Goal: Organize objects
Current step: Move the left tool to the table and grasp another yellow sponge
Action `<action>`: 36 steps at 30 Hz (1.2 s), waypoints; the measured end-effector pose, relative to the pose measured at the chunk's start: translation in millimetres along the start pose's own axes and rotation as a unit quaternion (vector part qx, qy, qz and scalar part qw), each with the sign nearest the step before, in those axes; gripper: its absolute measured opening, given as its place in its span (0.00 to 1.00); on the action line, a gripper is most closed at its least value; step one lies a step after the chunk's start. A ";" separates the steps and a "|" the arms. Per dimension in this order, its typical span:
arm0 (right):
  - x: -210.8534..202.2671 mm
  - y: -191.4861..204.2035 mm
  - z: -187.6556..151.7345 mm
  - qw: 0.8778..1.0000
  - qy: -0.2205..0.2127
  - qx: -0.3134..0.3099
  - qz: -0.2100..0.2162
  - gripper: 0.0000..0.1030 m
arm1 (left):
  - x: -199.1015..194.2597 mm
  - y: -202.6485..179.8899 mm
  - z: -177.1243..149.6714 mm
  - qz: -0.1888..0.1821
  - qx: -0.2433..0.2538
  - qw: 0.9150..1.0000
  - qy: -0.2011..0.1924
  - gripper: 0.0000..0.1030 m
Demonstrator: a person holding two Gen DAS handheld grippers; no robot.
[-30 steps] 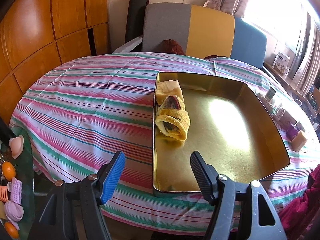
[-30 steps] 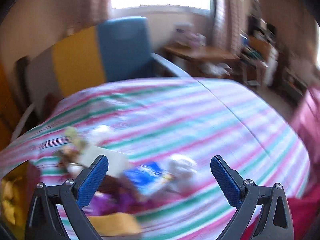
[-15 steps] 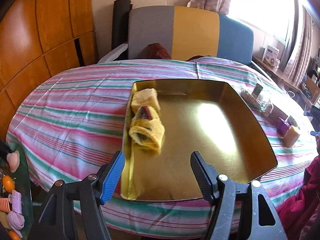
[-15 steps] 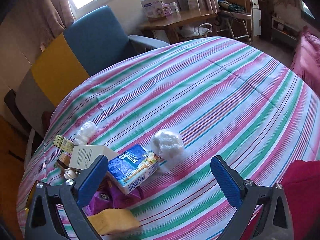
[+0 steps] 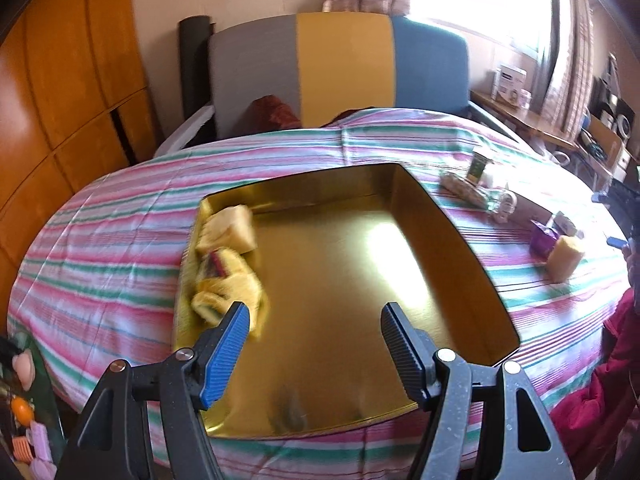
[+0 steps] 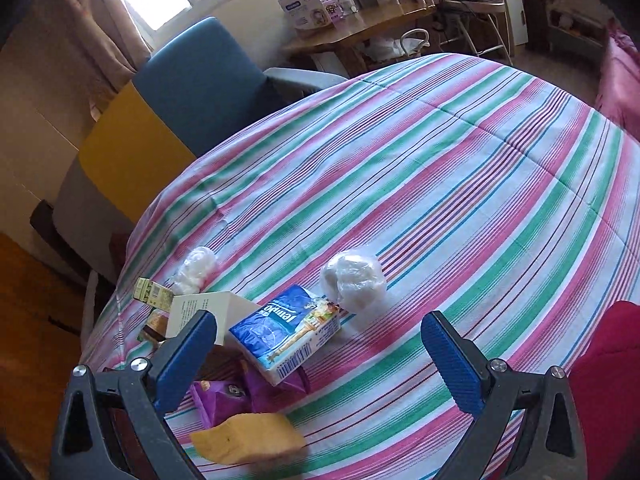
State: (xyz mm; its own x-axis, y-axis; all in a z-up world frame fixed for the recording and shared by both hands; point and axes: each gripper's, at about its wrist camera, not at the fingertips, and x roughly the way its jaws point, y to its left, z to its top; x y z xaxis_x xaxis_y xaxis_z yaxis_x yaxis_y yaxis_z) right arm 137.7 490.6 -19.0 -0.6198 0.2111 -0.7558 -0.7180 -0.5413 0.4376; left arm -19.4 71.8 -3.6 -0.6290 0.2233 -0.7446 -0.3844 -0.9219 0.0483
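Left wrist view: the left gripper (image 5: 314, 344) hangs over the near edge of the gold tray (image 5: 472, 256), fingers spread wide, nothing between them. Yellow cloth bundles (image 5: 228, 280) lie along the tray's left wall. On the right wrist view, the right gripper (image 6: 318, 350) has fingers wide apart and empty above the striped desk (image 6: 460, 184); a yellow sponge (image 6: 248, 436) sits nearest, then a purple packet (image 6: 224, 396), a blue tissue pack (image 6: 288, 334), and a white plastic ball (image 6: 354, 280) beyond.
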 end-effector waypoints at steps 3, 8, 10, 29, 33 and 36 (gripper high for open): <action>-0.7 -2.2 0.4 1.000 0.001 0.006 0.008 1.00 | 2.9 -19.1 8.8 -0.014 0.020 1.000 -0.001 0.67; 0.0 -5.7 1.8 1.000 0.005 0.017 0.019 1.00 | 5.9 -49.4 21.7 -0.035 0.047 0.998 -0.007 0.67; 0.1 -6.9 2.2 0.999 0.005 0.021 0.024 1.00 | 7.1 -63.6 27.1 -0.048 0.057 0.997 -0.007 0.67; 4.8 -18.1 2.7 0.997 0.015 0.052 0.047 1.00 | 46.7 -192.1 48.9 -0.194 0.098 0.975 0.051 0.67; 7.6 -17.2 2.5 0.997 0.020 0.052 0.052 1.00 | 55.2 -232.2 47.3 -0.238 0.117 0.962 0.065 0.67; 7.4 -17.6 2.4 0.997 0.020 0.053 0.057 1.00 | 62.5 -259.8 46.4 -0.250 0.134 0.956 0.069 0.72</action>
State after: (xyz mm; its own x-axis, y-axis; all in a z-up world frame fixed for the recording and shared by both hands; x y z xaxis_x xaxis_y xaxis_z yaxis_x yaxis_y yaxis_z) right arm 145.1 503.6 -31.0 -0.6873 0.1197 -0.7164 -0.6748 -0.4703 0.5687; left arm 9.8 339.9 -31.8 -0.2337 0.5535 -0.7994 -0.7851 -0.5924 -0.1807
